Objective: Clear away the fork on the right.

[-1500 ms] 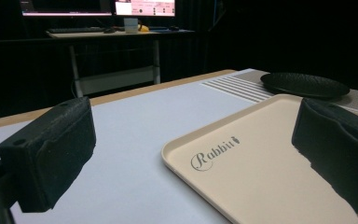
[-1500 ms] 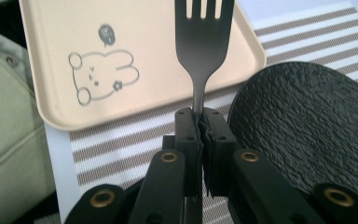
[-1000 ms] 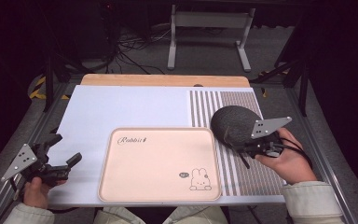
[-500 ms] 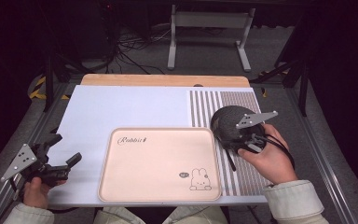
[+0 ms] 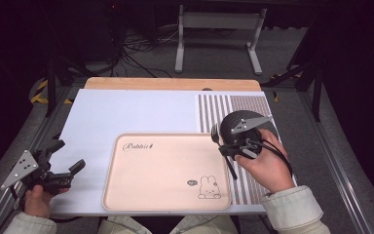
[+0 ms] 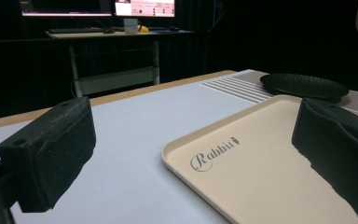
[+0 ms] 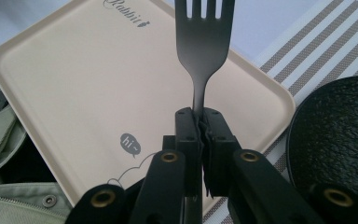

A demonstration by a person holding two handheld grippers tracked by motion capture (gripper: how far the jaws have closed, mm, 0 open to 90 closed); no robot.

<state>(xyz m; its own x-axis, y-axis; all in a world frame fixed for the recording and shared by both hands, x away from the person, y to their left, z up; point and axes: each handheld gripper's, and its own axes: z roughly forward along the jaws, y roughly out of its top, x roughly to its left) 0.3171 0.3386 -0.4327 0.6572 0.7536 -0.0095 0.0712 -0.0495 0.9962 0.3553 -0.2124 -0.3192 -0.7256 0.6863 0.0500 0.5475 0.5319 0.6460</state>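
Observation:
My right gripper (image 5: 225, 148) (image 7: 199, 122) is shut on a black fork (image 5: 221, 146) (image 7: 202, 46), gripping its handle just below the neck. The fork is lifted, tines pointing away, over the right edge of the beige Rabbit tray (image 5: 168, 170) (image 7: 79, 79) (image 6: 261, 168). A black plate (image 5: 241, 126) (image 7: 340, 135) (image 6: 303, 85) lies on the striped mat (image 5: 255, 105) just behind the right gripper. At the table's front left corner my left gripper (image 5: 61, 165) (image 6: 191, 154) is open, its pads (image 6: 51, 149) wide apart and nothing between them.
A pale mat (image 5: 136, 114) covers the wooden table (image 5: 170, 84). Metal rails run along both table sides. A grey stand (image 5: 216, 22) and cables lie on the floor beyond. A desk with monitors (image 6: 121, 7) is far off in the left gripper view.
My right gripper has moved left from beside the plate and lifted the fork off the striped mat, carrying it to the tray's right edge. The left gripper has not moved.

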